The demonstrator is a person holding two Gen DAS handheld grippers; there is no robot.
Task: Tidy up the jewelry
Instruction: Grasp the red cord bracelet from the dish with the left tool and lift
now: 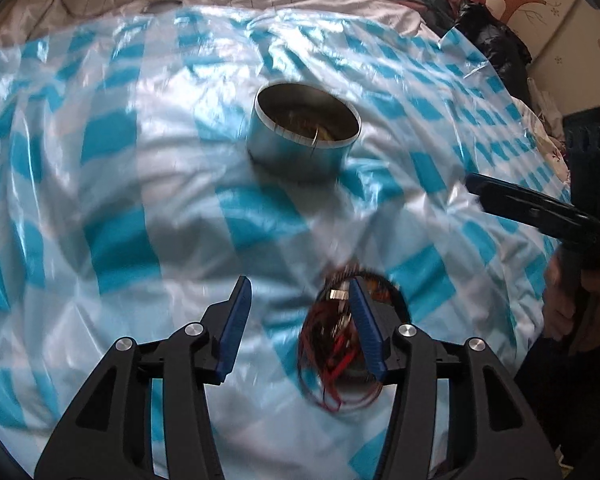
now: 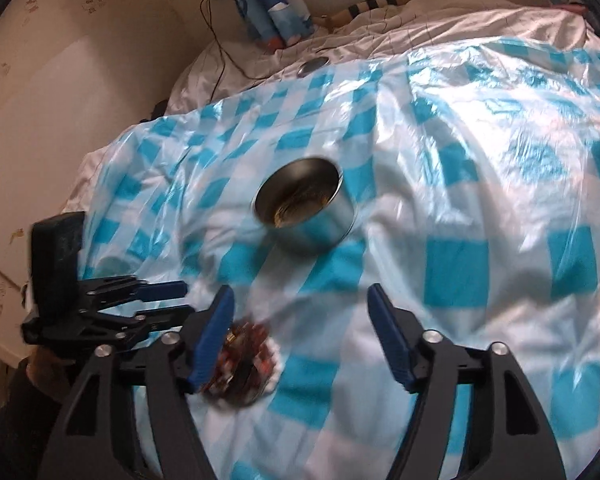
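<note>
A round metal tin (image 1: 304, 136) stands open on the blue-and-white checked plastic sheet (image 1: 99, 184), with gold-coloured jewelry inside; it also shows in the right wrist view (image 2: 306, 208). A tangled pile of red and black cords and jewelry (image 1: 340, 340) lies on the sheet near me, and in the right wrist view (image 2: 243, 364). My left gripper (image 1: 300, 316) is open and empty, its right finger over the pile. My right gripper (image 2: 300, 328) is open and empty, its left finger beside the pile. The right gripper shows at the right of the left view (image 1: 540, 208); the left gripper shows in the right view (image 2: 155, 300).
The sheet covers a soft bed with white bedding (image 2: 420, 20) behind. A round metal lid (image 2: 312, 66) lies at the sheet's far edge. A black cable (image 2: 219, 48) runs along the wall. Dark clothes (image 1: 492, 48) are piled at the bed's right side.
</note>
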